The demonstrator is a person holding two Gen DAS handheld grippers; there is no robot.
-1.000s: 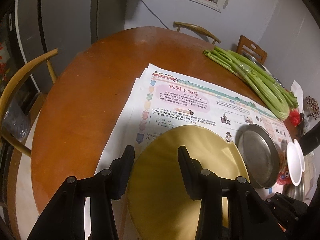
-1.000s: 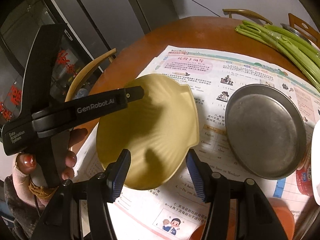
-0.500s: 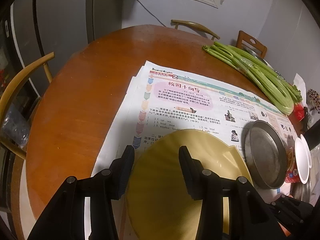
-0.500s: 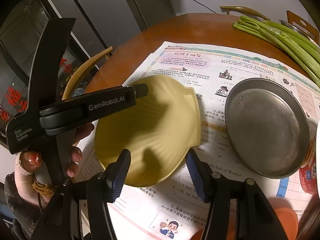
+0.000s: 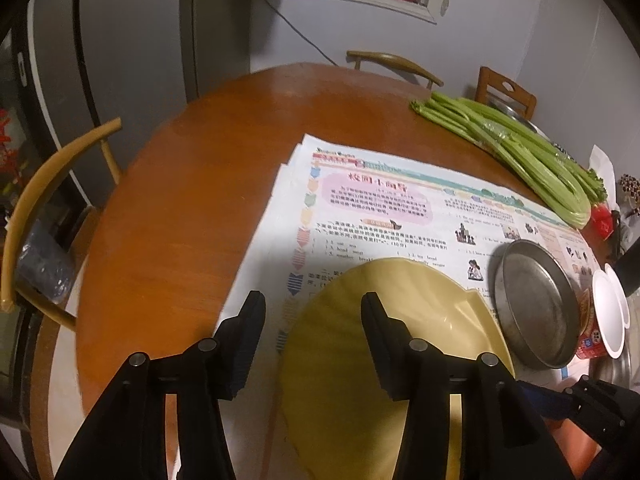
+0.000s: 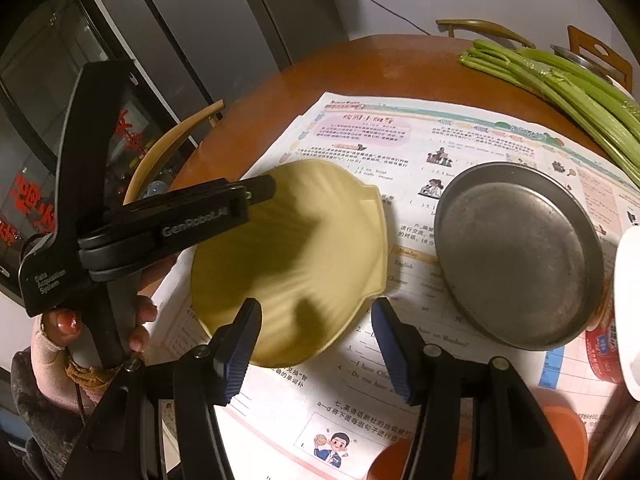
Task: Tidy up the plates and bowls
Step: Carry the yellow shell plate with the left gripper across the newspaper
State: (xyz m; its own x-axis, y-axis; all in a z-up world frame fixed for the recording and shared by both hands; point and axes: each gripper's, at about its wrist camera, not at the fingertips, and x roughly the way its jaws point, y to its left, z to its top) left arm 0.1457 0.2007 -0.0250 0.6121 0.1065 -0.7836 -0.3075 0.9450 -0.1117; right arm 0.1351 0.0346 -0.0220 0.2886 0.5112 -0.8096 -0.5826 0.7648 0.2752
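Newspaper [image 5: 400, 216] covers the near half of the round wooden table [image 5: 192, 184] in the left wrist view, and everything else sits relative to it. On its near edge lies the yellow shell-shaped plate [image 5: 340, 360], flat on the paper. The left gripper [image 5: 312, 340] has its jaws opening; the plate's left rim lies between them, the right finger over the plate and the left finger beside it over paper, neither pad pressing it. Just right of the plate, also on the newspaper, rests the metal plate [image 5: 536, 304], with a white bowl [image 5: 608, 316] beyond its right side. Celery [image 5: 520, 152] lies past the newspaper's far right corner.

From the right wrist view, the yellow shell-shaped plate [image 6: 288, 264] is on the newspaper's [image 6: 420, 140] left part, the metal plate [image 6: 516, 256] beside it, apart. The left gripper [image 6: 256, 196], held in a hand [image 6: 132, 320], reaches over the plate's left rim. The right gripper [image 6: 316, 344] hovers above the plate's near edge, fingers spread with nothing between them.
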